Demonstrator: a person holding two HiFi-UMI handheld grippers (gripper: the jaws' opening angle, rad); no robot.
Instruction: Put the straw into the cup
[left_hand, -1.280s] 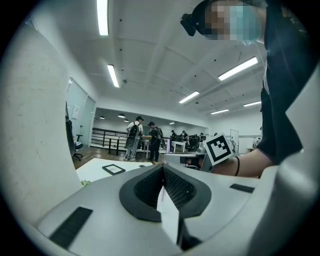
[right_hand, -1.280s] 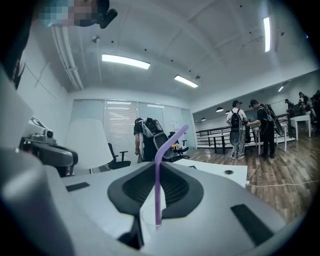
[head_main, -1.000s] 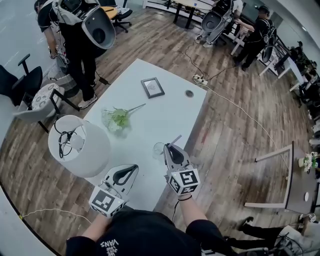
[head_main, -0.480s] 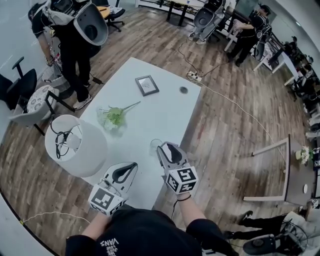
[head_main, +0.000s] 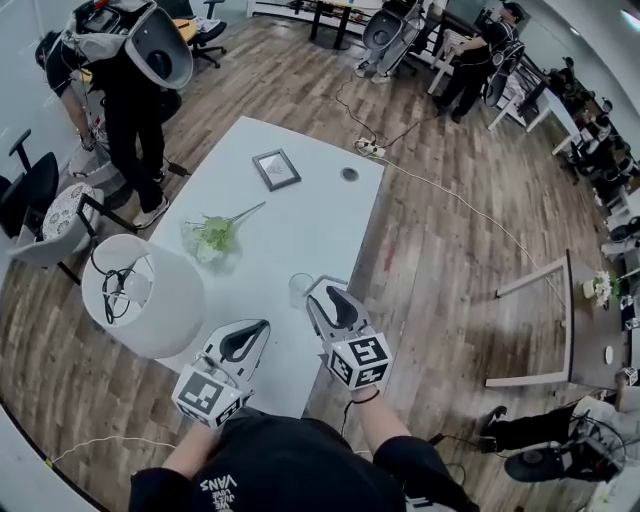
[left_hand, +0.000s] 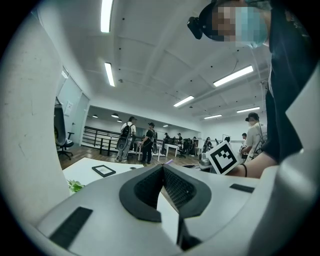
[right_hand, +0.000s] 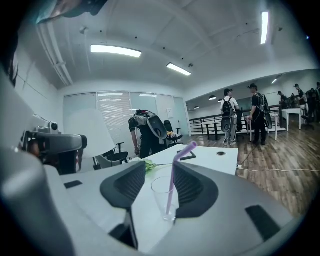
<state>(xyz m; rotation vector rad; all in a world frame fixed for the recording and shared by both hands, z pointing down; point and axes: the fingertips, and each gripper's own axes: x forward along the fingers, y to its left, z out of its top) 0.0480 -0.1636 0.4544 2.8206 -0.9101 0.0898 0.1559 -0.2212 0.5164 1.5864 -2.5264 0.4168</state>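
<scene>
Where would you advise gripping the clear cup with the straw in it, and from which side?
Probably the mid wall of the cup, coming in level from the person's side, where the right hand-held gripper has it between its opening jaws. It stands upright, and the straw leans over its rim, blocking a top approach.

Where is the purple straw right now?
In the right gripper view, the purple straw stands in the clear cup on the white table, leaning on its rim, between the right gripper's opening jaws, which do not touch it.
</scene>
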